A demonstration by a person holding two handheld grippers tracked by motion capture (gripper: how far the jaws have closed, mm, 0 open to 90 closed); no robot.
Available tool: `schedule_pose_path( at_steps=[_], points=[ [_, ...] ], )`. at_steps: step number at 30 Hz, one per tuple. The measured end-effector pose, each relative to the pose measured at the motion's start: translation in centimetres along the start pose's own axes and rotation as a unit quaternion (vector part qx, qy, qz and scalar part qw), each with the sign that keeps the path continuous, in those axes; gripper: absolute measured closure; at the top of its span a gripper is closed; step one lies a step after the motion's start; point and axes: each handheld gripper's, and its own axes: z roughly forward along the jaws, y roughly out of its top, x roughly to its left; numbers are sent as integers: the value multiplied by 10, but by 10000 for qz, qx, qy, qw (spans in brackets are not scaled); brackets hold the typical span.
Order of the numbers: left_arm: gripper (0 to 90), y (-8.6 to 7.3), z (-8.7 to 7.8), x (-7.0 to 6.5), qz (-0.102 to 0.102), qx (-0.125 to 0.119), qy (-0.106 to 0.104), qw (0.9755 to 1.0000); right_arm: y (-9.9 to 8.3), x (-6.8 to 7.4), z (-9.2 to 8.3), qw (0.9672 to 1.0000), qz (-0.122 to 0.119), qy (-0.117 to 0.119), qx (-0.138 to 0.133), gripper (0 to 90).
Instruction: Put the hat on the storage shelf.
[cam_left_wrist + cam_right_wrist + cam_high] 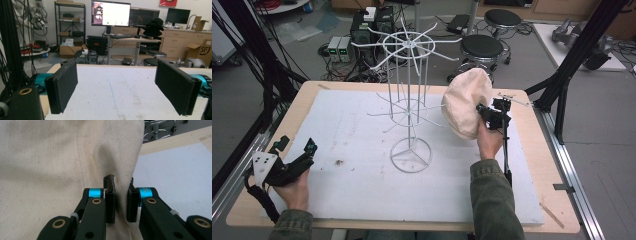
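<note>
Cream cap point(467, 102) is hanging in the air just right of the white wire stand point(410, 107), level with its lower ring of arms, pinched by the right gripper point(488, 116).

Near: left gripper point(298, 161) is resting well left of the stand at the table's near corner, jaws standing wide apart with nothing between them; in the left gripper view the flat black pads point(65, 85) are framing bare white mat point(117, 92).

Middle: right gripper jaws are standing narrow, clamping a fold of the cap's fabric point(121, 197). Cloth is a matte twill weave with a stitched seam, soft, creasing at the pinch.

Far: stand is thin white-coated wire, round base ring, central rods, two tiers of radiating hook arms.

Judgement on the step: hanging the cap on an arm. To do well, lift the crown clear of the arm tip, keep the pinch on the fold firm, approach along the arm's axis, avoid nudging the light stand.
</note>
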Motion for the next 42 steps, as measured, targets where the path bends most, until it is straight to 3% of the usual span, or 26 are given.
schedule_pose_path(
  at_steps=[8, 19, 29, 32, 42],
  points=[
    [186, -1, 1, 0, -15, 28, -13, 10000, 13, 11, -17, 9993, -237, 62, -283, 820],
    [186, -2, 2, -1, 1, 33, -26, 10000, 20, 14, -37, 9972, -364, 102, -646, 817],
    [186, -2, 2, 0, 4, 48, -31, 10000, 38, 28, -63, 9861, -777, 552, -1364, 815],
    [187, -2, 2, 1, 1, 59, -24, 10000, 42, 26, -69, 9829, -860, 758, -1442, 814],
    [187, -3, 3, 1, -3, 75, -31, 10000, 56, 25, -91, 9719, -1020, 1122, -1800, 814]
  ],
)
